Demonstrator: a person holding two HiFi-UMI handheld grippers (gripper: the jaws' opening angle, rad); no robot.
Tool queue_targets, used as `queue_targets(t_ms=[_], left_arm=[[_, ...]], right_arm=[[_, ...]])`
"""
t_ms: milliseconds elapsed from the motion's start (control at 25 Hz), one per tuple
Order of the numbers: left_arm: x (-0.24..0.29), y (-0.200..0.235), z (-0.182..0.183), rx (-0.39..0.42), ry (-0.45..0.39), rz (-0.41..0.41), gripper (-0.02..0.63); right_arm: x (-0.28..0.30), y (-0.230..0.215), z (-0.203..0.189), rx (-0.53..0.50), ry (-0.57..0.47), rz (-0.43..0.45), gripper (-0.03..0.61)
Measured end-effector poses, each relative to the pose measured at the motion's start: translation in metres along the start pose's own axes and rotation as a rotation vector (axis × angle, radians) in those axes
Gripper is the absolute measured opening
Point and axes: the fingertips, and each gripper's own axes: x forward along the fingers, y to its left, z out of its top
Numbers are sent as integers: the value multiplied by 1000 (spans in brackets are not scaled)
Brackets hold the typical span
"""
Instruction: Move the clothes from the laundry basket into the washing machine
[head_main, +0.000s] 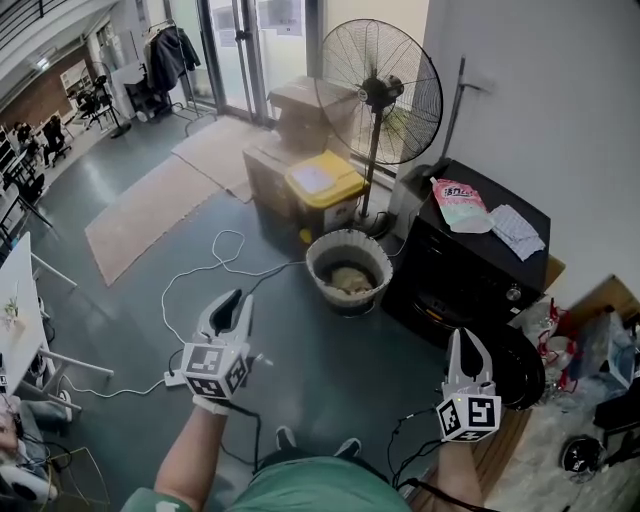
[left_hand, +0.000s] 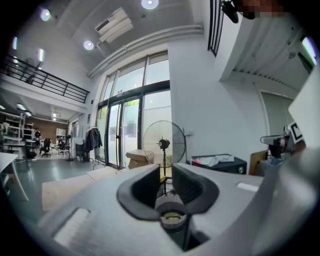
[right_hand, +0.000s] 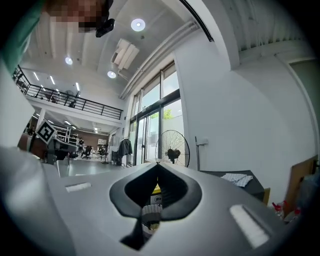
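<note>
A round white laundry basket (head_main: 348, 262) stands on the grey floor with beige clothes (head_main: 349, 280) inside. Right of it is the black washing machine (head_main: 470, 262), its round door (head_main: 520, 366) swung open at the front. My left gripper (head_main: 236, 300) is held low, left of and short of the basket; its jaws stand apart with nothing between them (left_hand: 164, 172). My right gripper (head_main: 467, 338) is in front of the machine's door, its tips pressed together and empty (right_hand: 158, 165). The machine's dark top (left_hand: 220, 162) shows in the left gripper view.
A tall pedestal fan (head_main: 378, 90) stands behind the basket, beside a yellow-lidded bin (head_main: 323, 185) and cardboard boxes (head_main: 300, 110). A white cable (head_main: 205, 270) snakes over the floor. A pink packet (head_main: 460, 205) and a folded cloth (head_main: 516, 230) lie on the machine.
</note>
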Motion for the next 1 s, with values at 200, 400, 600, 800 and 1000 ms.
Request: queue_targets(t_ms=[200, 400, 600, 800, 1000], left_arm=[[-6, -22, -3, 10, 5, 26, 33], [-11, -34, -3, 19, -9, 60, 8], [-7, -17, -14, 8, 22, 108, -2], [29, 14, -26, -20, 22, 122, -2], [89, 61, -27, -48, 8, 90, -2]], right_arm=[[-4, -17, -10, 13, 5, 26, 2], [4, -26, -22, 25, 9, 70, 2], [16, -29, -36, 37, 46, 75, 2], [47, -30, -50, 36, 84, 51, 2], [100, -25, -54, 5, 124, 8, 2]])
